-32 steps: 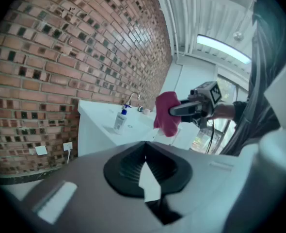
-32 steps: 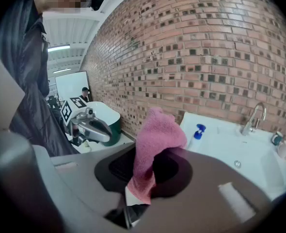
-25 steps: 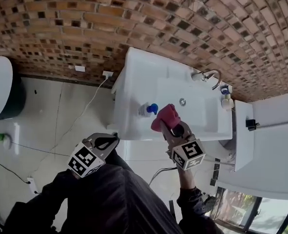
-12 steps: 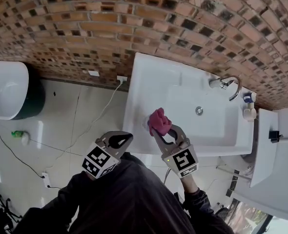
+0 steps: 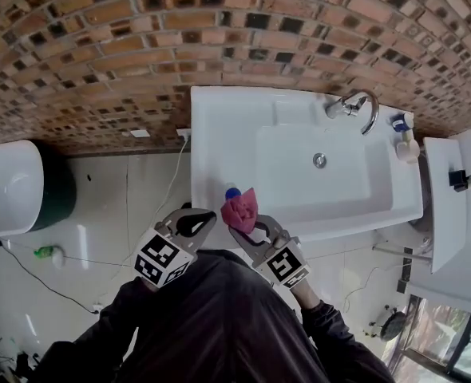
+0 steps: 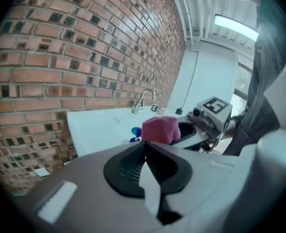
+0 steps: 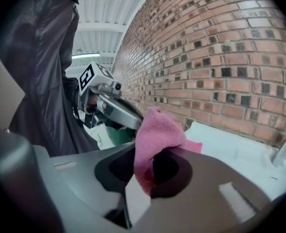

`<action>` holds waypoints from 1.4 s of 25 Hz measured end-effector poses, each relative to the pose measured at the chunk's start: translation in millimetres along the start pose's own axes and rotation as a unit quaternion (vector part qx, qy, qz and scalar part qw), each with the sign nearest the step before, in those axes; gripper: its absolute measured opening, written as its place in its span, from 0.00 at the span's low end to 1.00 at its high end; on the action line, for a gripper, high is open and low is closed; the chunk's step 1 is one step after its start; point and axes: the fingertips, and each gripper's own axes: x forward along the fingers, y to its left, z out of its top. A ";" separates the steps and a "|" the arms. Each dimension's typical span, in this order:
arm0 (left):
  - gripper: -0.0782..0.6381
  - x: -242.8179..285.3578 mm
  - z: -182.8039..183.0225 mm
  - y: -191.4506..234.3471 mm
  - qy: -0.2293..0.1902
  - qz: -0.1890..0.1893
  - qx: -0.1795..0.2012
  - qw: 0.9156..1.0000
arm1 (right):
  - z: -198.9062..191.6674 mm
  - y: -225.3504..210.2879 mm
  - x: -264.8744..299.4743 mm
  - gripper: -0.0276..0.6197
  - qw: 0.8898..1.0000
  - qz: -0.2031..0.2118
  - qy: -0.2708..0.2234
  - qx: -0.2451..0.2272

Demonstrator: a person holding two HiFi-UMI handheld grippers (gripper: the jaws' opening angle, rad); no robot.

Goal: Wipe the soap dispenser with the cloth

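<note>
The soap dispenser (image 5: pixel 232 191), white with a blue top, stands on the front left corner of the white sink (image 5: pixel 219 126). My right gripper (image 5: pixel 242 219) is shut on a pink cloth (image 5: pixel 239 207), which sits right against the dispenser's near side and hides most of its body. In the right gripper view the cloth (image 7: pixel 155 132) bulges out of the shut right gripper (image 7: pixel 144 155). My left gripper (image 5: pixel 211 213) is shut and empty, just left of the cloth. The left gripper view shows the left gripper (image 6: pixel 144 145), with the cloth (image 6: pixel 161 129) and the dispenser's blue top (image 6: pixel 135 131) beyond.
A chrome faucet (image 5: pixel 355 104) and small bottles (image 5: pixel 401 138) stand at the back right of the sink. A brick wall (image 5: pixel 219 30) runs behind it. A white toilet (image 5: pixel 8 186) stands at the left, and a cable (image 5: pixel 28 278) lies on the floor. A white unit (image 5: pixel 459 214) stands at the right.
My right gripper has come down with the cloth, from the right of the dispenser to right against it. The left gripper has moved closer to the sink's front edge.
</note>
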 end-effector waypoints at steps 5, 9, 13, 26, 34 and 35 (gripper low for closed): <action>0.11 -0.9 -3.5 -2.5 0.019 0.001 0.005 1.000 | -44.3 10.5 17.4 0.14 0.999 0.019 0.034 -0.004; 0.11 1.1 -2.8 -3.5 0.031 0.006 0.014 0.999 | -78.8 12.5 35.2 0.14 0.997 0.045 0.068 0.019; 0.11 3.6 -2.7 -5.3 0.040 0.012 0.016 0.999 | -108.0 7.1 50.4 0.14 0.987 0.056 0.106 0.106; 0.16 22.3 -35.3 21.8 0.121 0.065 0.009 0.991 | -54.6 -37.1 -12.8 0.14 0.982 0.065 -0.002 0.176; 0.41 65.3 -48.7 10.5 0.163 0.018 0.028 0.986 | -51.9 -74.6 19.2 0.14 0.978 0.082 0.042 0.184; 0.41 69.6 -49.4 9.8 0.167 0.015 0.030 0.985 | -57.5 -75.4 23.5 0.14 0.976 0.089 0.058 0.190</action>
